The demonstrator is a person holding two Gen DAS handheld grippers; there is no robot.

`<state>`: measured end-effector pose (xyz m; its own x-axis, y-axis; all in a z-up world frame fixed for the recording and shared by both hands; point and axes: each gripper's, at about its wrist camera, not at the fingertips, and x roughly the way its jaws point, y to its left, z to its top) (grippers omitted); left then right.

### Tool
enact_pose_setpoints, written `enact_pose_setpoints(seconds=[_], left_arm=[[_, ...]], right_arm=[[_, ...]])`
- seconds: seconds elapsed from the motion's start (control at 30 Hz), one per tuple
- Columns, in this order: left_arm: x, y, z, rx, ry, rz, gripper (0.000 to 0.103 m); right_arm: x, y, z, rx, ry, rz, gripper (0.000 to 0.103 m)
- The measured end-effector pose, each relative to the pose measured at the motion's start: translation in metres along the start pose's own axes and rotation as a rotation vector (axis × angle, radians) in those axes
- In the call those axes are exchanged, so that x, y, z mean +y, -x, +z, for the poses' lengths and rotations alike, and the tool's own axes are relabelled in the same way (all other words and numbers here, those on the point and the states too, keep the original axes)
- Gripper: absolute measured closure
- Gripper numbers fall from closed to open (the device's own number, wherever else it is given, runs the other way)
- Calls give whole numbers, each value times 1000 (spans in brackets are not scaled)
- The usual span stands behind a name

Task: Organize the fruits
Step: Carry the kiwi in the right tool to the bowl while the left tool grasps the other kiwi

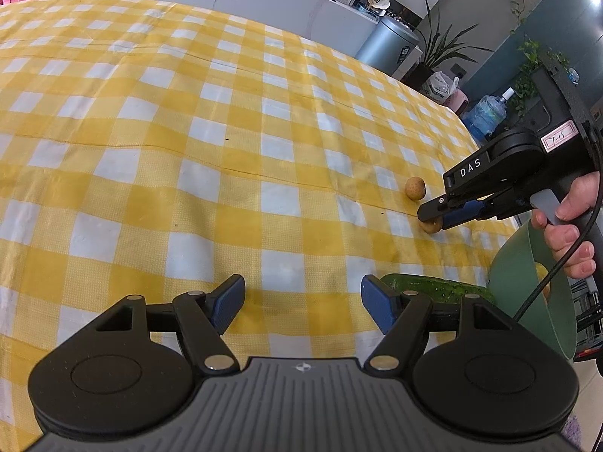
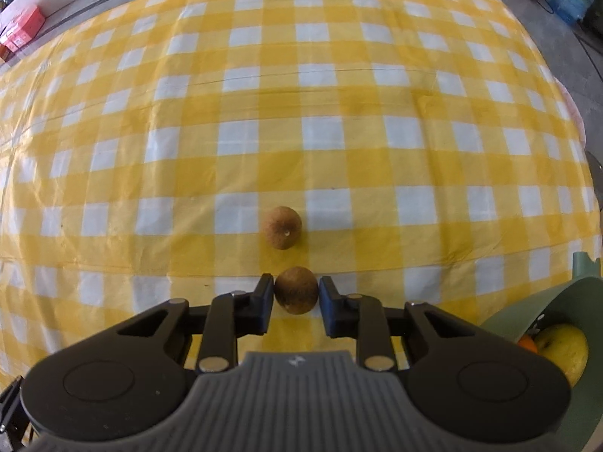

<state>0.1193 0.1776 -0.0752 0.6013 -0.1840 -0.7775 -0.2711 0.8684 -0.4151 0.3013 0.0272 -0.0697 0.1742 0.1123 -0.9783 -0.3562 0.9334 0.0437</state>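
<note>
Two small round brown fruits lie on the yellow checked tablecloth. My right gripper (image 2: 296, 292) has its pads on both sides of the near brown fruit (image 2: 296, 290), touching or almost touching it, with the fruit resting on the cloth. The far brown fruit (image 2: 282, 227) lies just beyond it. In the left wrist view the right gripper (image 1: 429, 222) is at the near fruit (image 1: 431, 226), with the other fruit (image 1: 415, 188) beside it. My left gripper (image 1: 301, 297) is open and empty above the cloth. A green bowl (image 2: 565, 301) holds a yellow fruit (image 2: 565, 346) and an orange one.
A green cucumber (image 1: 437, 288) lies on the cloth just right of my left gripper, next to the green bowl (image 1: 535, 286). The table edge runs along the right. Beyond it stand a water jug (image 1: 486, 113), plants and a grey bin.
</note>
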Motion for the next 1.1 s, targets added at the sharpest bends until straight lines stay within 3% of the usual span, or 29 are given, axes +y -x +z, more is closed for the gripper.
enact_pose_setpoints(seconds=[0.23, 0.37, 0.57, 0.67, 0.8, 1.0, 1.1], left_arm=[[-3, 1, 0, -16, -24, 31, 20], [-12, 3, -1, -54, -64, 81, 20], [-23, 12, -2, -94, -90, 112, 21], [-40, 25, 1, -87, -196, 96, 21], [-66, 42, 14, -135, -318, 118, 21], [-115, 17, 41, -85, -586, -57, 25], [-137, -13, 44, -67, -673, -91, 28]], right_arm=[[6, 11, -11, -60, 14, -1, 82], [-3, 38, -33, -219, -169, 85, 82], [-7, 79, -86, -440, -303, 170, 82], [-13, 98, -104, -514, -287, 168, 82], [-37, 117, -129, -621, -285, 194, 82], [-100, 127, -157, -703, -404, 297, 82], [-125, 124, -166, -717, -471, 346, 82]])
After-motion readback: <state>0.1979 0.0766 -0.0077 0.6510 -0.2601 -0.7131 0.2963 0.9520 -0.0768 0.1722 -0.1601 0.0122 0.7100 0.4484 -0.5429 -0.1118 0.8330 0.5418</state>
